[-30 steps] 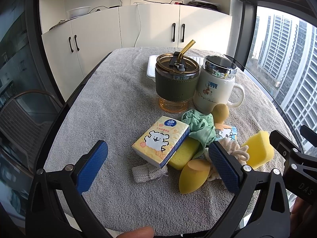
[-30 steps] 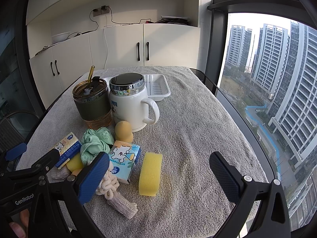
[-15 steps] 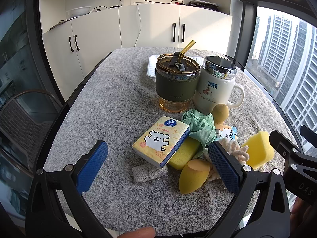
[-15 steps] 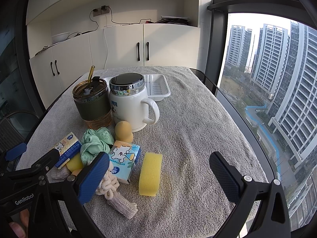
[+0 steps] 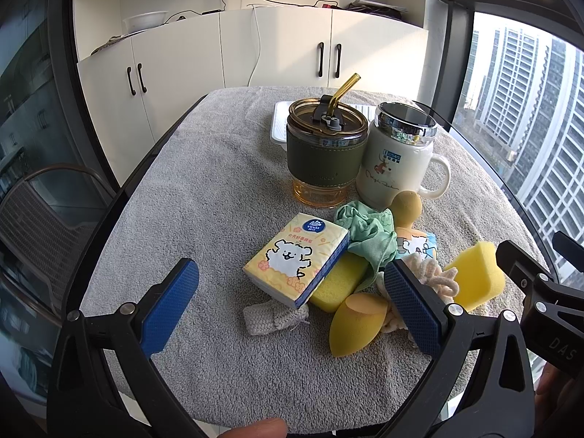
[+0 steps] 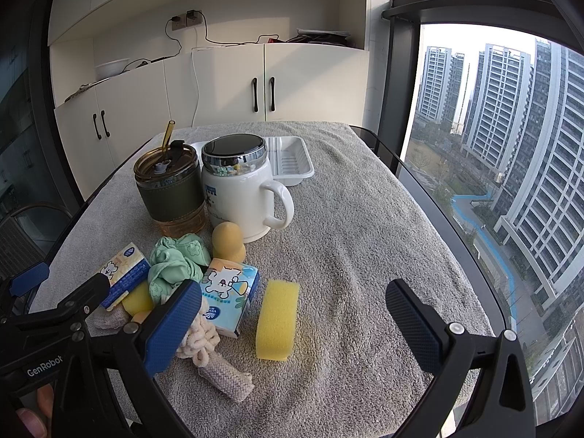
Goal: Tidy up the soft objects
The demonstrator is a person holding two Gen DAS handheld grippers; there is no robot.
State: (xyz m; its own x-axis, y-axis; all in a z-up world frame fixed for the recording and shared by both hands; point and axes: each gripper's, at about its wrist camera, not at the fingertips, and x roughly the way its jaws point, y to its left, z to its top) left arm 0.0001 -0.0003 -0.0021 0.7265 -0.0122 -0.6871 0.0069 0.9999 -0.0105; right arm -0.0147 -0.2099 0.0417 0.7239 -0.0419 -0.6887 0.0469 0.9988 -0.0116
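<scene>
Two grippers: the left gripper point(image 5: 288, 308) and the right gripper point(image 6: 292, 323) both hang over the near edge of the table with jaws spread wide and nothing between them, probably so either can drop onto the pile.
Soft pile: heaped at the near middle of the grey towel point(image 5: 204, 197), in front of the cups.
Yellow tissue pack point(image 5: 297, 261): leans on a yellow sponge point(image 5: 335, 283), so it sits tilted.
Green cloth point(image 5: 368, 231): crumpled between the two tissue packs, draped over that sponge.
Blue tissue pack point(image 6: 228, 297): propped on the rope toy point(image 6: 208, 346).
Loose sponge point(image 6: 277, 319): lies apart from the heap, the easiest first pick for the right gripper.
Beauty blenders: one teardrop point(image 5: 356, 325) near the left gripper, one gourd-shaped point(image 6: 228, 241) by the white mug point(image 6: 242, 197).
Likely destination: the white tray point(image 6: 290, 160) behind the mug and the tumbler point(image 5: 325, 153); this is a guess.
Progress: sorting not yet started.
</scene>
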